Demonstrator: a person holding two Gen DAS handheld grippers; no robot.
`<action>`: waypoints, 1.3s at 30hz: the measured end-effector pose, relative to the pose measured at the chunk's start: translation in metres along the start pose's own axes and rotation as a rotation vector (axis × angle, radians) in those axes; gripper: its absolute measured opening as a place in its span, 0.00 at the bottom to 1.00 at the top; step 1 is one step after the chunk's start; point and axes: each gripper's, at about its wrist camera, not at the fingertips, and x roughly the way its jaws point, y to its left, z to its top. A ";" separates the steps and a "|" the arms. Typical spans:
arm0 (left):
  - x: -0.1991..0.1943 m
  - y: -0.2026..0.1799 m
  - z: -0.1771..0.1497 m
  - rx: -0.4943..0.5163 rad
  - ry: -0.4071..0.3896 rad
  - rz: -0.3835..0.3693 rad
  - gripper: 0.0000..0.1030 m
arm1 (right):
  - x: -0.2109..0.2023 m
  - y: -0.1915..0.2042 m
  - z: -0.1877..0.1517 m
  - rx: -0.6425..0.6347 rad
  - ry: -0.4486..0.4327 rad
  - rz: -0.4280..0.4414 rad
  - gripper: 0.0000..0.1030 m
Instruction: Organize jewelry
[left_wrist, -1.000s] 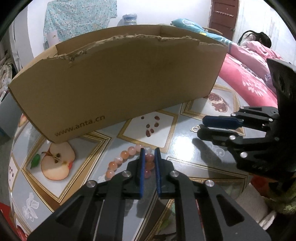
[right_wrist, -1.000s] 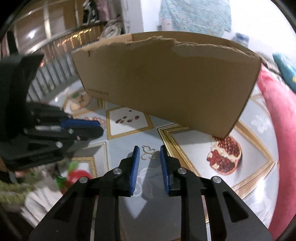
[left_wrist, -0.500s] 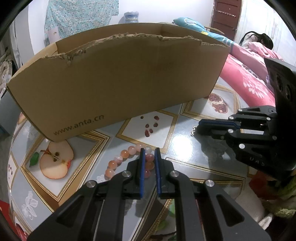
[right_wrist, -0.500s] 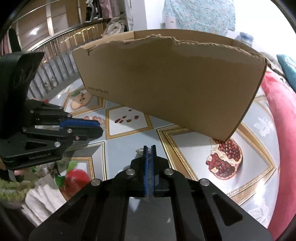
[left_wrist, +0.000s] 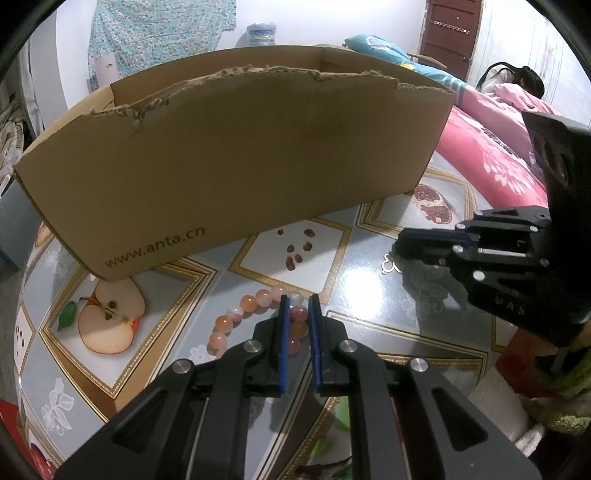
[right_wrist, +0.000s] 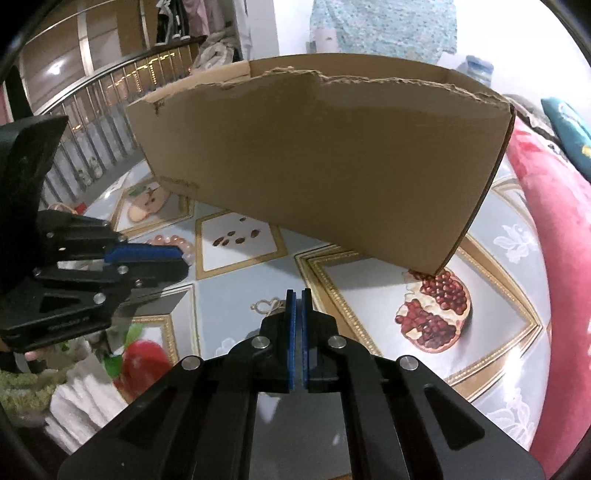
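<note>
Left gripper: the left gripper (left_wrist: 296, 299) has black jointed arms and blue pads drawn narrow onto a bead bracelet (left_wrist: 255, 308), with a few beads pinched between the pads.
Right gripper: the right gripper (right_wrist: 299, 293) has its blue pads pressed together; a small gold clasp (right_wrist: 266, 305) pokes out just left of the tips, and whether the pads pinch its edge cannot be told.
Bracelet: round, glossy beads in orange, pink and milky white, lying in a curve on the table in front of the box.
Clasp: thin wire bent into small loops, flat on the table, near the box's right half.
Box: a cardboard box (left_wrist: 236, 158), matte brown, its top edge torn and ragged, with a printed web address low on the front wall; it stands open behind both pieces of jewelry.
Table: a table (left_wrist: 369, 291) with a shiny cover, grey-blue with gold-framed diamonds and printed fruit: a halved apple, seeds, a cut pomegranate.
Room: a pink floral bedspread (left_wrist: 491, 147) to the right with a person lying on it, a patterned cloth on the white wall, a dark wooden door, and a metal railing in the right wrist view.
</note>
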 end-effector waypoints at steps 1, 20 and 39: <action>0.000 0.000 0.000 0.001 0.000 0.000 0.09 | -0.001 0.000 -0.001 0.000 0.002 0.000 0.01; 0.000 0.000 0.000 -0.002 0.002 -0.001 0.09 | 0.005 0.004 0.010 -0.032 0.001 -0.018 0.05; -0.001 0.000 0.000 -0.002 0.001 -0.001 0.09 | 0.013 0.020 0.009 -0.051 0.047 -0.047 0.05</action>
